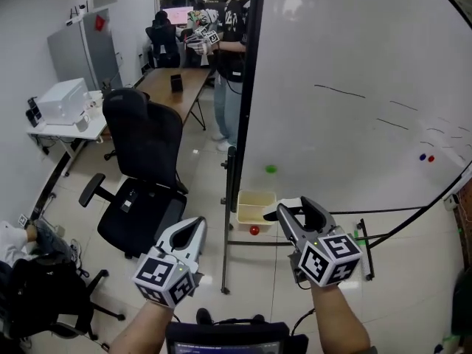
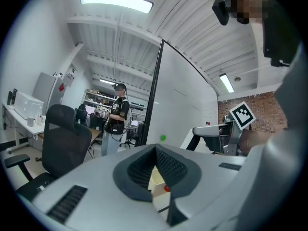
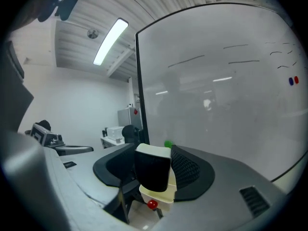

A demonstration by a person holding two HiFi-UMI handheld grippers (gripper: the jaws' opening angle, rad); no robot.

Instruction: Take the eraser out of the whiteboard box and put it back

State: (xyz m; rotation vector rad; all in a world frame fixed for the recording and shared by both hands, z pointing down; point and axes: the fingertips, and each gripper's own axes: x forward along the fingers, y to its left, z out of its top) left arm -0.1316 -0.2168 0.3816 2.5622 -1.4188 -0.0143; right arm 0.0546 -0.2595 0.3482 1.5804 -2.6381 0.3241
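In the head view my right gripper [image 1: 296,211] is shut on the eraser [image 1: 286,208], a white block with a black felt face. It hangs just right of the cream whiteboard box [image 1: 254,198], which is fixed at the lower left corner of the whiteboard [image 1: 354,87]. In the right gripper view the eraser [image 3: 153,170] stands upright between the pads, with the box [image 3: 161,196] just below and beyond it. My left gripper [image 1: 196,231] is lower left of the box, shut and holding nothing. The left gripper view shows the box [image 2: 156,179] through the narrow slit between its jaws.
A red magnet [image 1: 254,230] hangs under the box and a green magnet [image 1: 271,169] sticks to the board above it. A black office chair [image 1: 144,161] stands left of the board's stand. A person [image 1: 232,35] stands by a brown table [image 1: 169,87] at the back.
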